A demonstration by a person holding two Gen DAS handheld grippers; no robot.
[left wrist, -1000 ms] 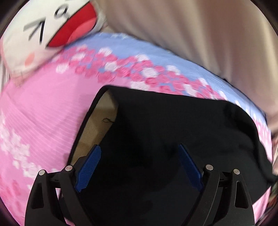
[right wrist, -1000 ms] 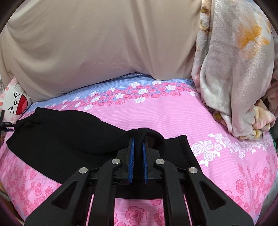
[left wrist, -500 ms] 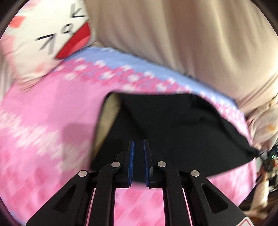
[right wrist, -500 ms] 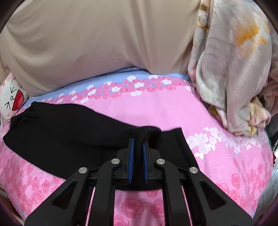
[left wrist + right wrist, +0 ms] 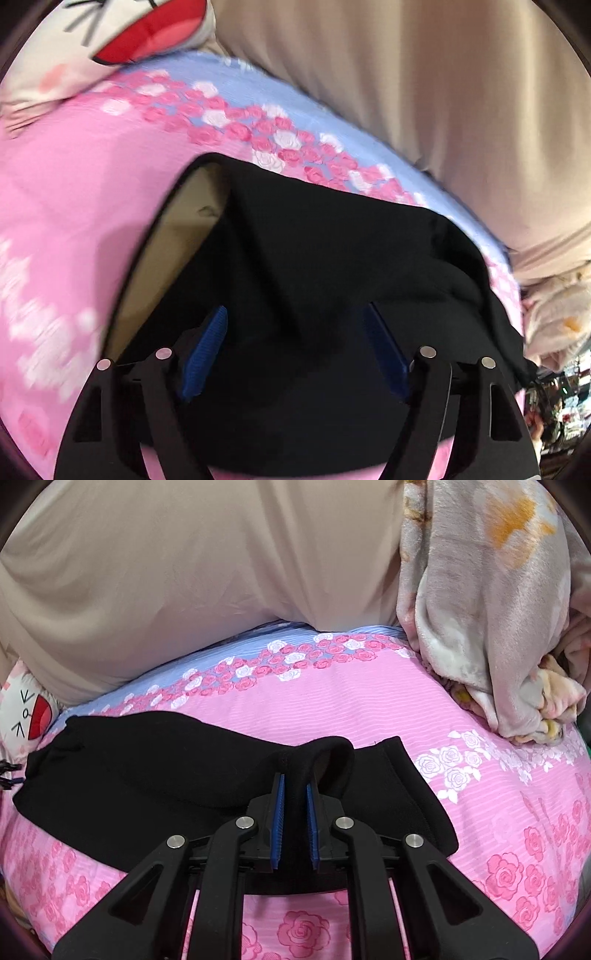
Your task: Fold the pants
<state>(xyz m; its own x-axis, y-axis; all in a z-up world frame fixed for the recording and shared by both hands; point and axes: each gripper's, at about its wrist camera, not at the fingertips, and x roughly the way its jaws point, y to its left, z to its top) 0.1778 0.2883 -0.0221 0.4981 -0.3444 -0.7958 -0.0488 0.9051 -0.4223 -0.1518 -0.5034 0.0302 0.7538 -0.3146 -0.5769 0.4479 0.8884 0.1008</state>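
- One bed carried a smooth pink sheet printed with roses.
- One beige cloth hung in soft folds behind.
- One plush blanket lay bunched.
- One pair of black knit pants lay flat on the bed.
- Right gripper: jaws pinched a raised pants fold.
- Left gripper: jaws had just been opening, spread over the pants, pads clear.
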